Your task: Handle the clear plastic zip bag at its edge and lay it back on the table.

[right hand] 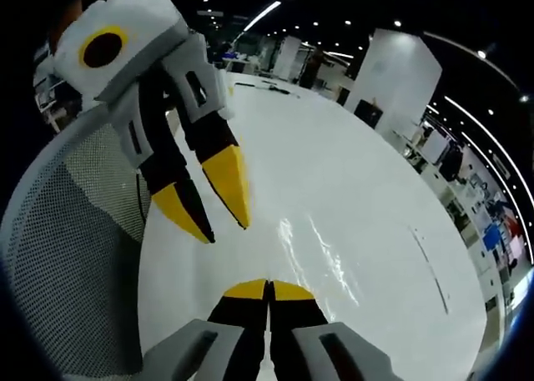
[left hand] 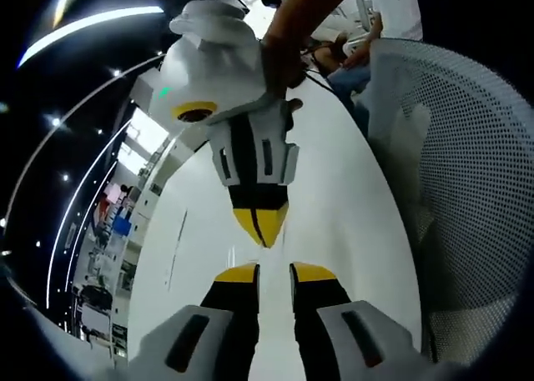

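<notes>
Although the bag (right hand: 321,248) is hard to make out, a clear glossy sheet is seen lying flat on the white table (right hand: 375,172), just ahead of the right gripper (right hand: 269,288), whose jaws are pressed together on nothing visible. The left gripper (left hand: 274,273) is held spread. The bag is judged light, limp and slippery; a thin edge should be pinched.
</notes>
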